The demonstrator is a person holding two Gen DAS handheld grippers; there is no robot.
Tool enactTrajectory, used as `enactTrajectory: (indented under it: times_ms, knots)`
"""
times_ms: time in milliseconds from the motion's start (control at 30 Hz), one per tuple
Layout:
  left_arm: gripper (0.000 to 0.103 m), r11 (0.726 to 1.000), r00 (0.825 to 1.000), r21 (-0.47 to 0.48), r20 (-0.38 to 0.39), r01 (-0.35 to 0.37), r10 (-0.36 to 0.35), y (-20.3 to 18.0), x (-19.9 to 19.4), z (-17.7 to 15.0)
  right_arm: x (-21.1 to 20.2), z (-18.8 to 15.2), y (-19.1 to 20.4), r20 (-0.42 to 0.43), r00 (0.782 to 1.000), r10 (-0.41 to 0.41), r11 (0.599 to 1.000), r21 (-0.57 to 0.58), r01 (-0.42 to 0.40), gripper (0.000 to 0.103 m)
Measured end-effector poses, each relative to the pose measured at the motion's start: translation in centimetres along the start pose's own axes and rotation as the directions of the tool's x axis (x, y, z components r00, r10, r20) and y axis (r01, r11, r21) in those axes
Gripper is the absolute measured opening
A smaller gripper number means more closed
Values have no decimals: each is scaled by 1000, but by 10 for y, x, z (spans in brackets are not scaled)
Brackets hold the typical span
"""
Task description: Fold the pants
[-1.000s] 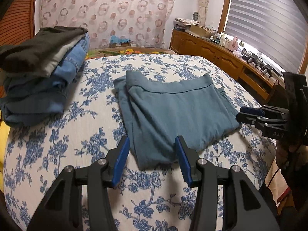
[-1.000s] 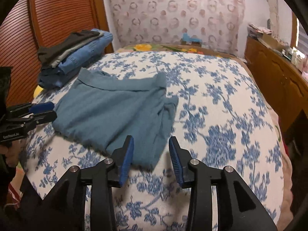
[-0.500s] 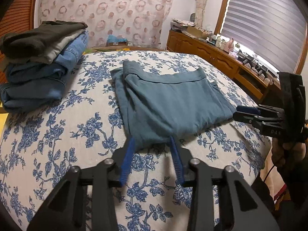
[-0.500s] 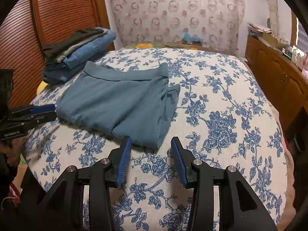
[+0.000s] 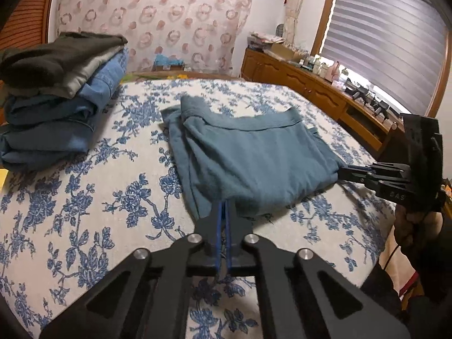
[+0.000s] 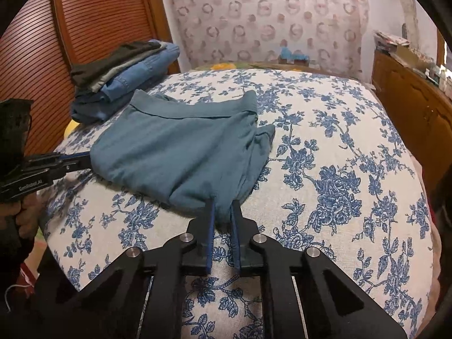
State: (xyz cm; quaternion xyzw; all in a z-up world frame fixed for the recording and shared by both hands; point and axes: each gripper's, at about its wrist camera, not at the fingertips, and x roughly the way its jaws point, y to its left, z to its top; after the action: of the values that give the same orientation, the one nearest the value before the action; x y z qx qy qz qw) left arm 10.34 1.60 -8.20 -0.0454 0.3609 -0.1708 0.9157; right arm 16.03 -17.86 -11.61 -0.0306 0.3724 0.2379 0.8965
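Observation:
Teal pants [image 5: 254, 155] [image 6: 175, 147] lie folded on the flowered bed [image 5: 84, 212], waistband on the far side. In the left wrist view my left gripper [image 5: 224, 204] has its jaws closing to a pinch on the near left corner of the pants, blue pads together on the cloth. My right gripper [image 6: 223, 207] is closing on the near right corner, with a bunch of teal fabric between its pads. Each gripper also shows in the other's view, the right gripper [image 5: 343, 171] and the left gripper [image 6: 86, 159], both at the pants' near edge.
A stack of folded clothes [image 5: 56, 99] [image 6: 121, 70], denim under grey and dark pieces, sits at the bed's far left. A wooden dresser [image 5: 310, 84] with small items runs along the right wall. A slatted wooden door [image 6: 84, 14] stands behind the stack.
Both grippers went from open, just short of the pants' near edge, to pinched on that edge at its two corners. The pants have not shifted.

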Motion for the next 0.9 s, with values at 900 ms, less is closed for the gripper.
enactTrajectory:
  times_ms: [900]
  knots:
    - [31,999,999,7,26,-43,43,-10,-32,-6,-47,-14,-6,28,999,-22,999,32,21,17]
